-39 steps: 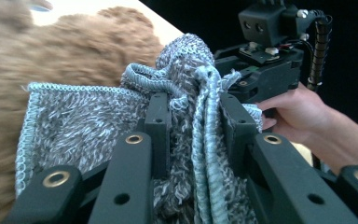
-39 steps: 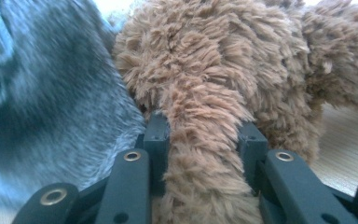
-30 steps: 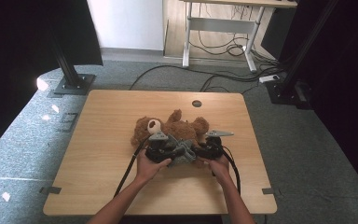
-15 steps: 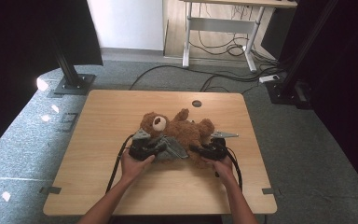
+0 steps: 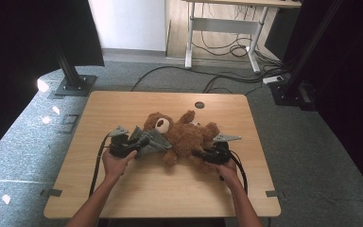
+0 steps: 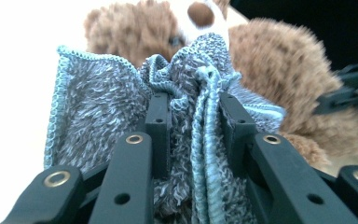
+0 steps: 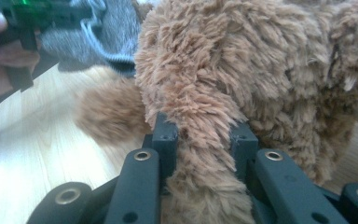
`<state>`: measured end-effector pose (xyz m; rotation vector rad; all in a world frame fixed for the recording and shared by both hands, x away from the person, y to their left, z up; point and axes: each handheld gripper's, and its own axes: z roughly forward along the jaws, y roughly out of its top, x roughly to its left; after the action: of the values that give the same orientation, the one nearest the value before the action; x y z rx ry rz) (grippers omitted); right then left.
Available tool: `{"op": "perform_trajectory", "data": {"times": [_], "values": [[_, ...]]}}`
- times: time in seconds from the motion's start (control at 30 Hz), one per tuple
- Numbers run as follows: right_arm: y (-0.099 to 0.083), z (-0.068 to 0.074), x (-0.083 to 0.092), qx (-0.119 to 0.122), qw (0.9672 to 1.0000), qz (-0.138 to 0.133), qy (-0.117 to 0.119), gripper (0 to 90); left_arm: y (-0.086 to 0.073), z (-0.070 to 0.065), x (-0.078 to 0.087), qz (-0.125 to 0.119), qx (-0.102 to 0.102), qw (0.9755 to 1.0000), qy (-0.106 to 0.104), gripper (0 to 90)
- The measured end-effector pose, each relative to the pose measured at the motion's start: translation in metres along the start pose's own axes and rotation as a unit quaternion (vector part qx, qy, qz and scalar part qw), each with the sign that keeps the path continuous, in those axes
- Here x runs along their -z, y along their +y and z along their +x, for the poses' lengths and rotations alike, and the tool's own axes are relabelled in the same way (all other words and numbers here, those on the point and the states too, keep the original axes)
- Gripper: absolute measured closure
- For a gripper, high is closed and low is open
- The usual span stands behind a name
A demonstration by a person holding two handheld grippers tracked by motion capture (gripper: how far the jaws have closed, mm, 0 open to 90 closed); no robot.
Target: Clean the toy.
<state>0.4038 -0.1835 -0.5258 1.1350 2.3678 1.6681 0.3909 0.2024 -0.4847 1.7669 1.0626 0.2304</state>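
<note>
A brown teddy bear (image 5: pixel 184 135) lies on its back in the middle of the wooden table (image 5: pixel 123 194). A grey-blue terry cloth (image 5: pixel 152 142) is bunched at its left side, below the head. My left gripper (image 5: pixel 139 143) is shut on that cloth (image 6: pixel 98 107), whose folds are pinched between the jaws (image 6: pixel 193 112), with the bear's muzzle (image 6: pixel 200 14) just behind. My right gripper (image 5: pixel 199 153) sits at the bear's lower right. Its jaws (image 7: pixel 204 135) have just been closing and now clamp a furry limb of the bear (image 7: pixel 261 60).
A dark round grommet (image 5: pixel 199 104) sits in the table's far edge. Both grippers' black cables trail back toward the near edge. On the floor stand black stand bases (image 5: pixel 73 85), loose cables and a white desk frame (image 5: pixel 220 33).
My left hand has moved left across the table with the cloth, dragging it off the bear's belly. The right hand has stayed in place on the bear.
</note>
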Motion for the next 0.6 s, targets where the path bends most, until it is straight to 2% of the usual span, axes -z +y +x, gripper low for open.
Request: {"op": "perform_trajectory", "data": {"times": [0.07,0.13,0.23,0.37,0.47,0.6], "values": [[0.0,0.001,0.0,0.004,1.0,-0.001,0.005,71.1,0.003,-0.003,0.004,-0.008,-0.004,0.9999,-0.006,68.6],[-0.001,0.002,-0.001,0.011,0.9999,-0.001,0.013,71.3,0.006,-0.01,0.005,-0.014,-0.006,0.9996,-0.024,68.6],[-0.002,0.007,-0.003,0.018,0.9995,-0.002,0.026,71.4,0.007,-0.025,0.001,-0.009,-0.024,0.9988,-0.042,68.5],[-0.002,0.009,-0.004,0.018,0.9994,-0.002,0.031,71.4,0.004,-0.051,-0.016,0.008,-0.046,0.9963,-0.072,68.5],[-0.002,0.01,-0.006,0.019,0.9992,-0.003,0.036,71.5,0.002,-0.067,-0.032,0.024,-0.053,0.9936,-0.096,68.4],[-0.002,0.01,-0.006,0.02,0.9991,-0.004,0.037,71.7,-0.004,-0.085,-0.052,0.046,-0.062,0.991,-0.11,68.3]]}}
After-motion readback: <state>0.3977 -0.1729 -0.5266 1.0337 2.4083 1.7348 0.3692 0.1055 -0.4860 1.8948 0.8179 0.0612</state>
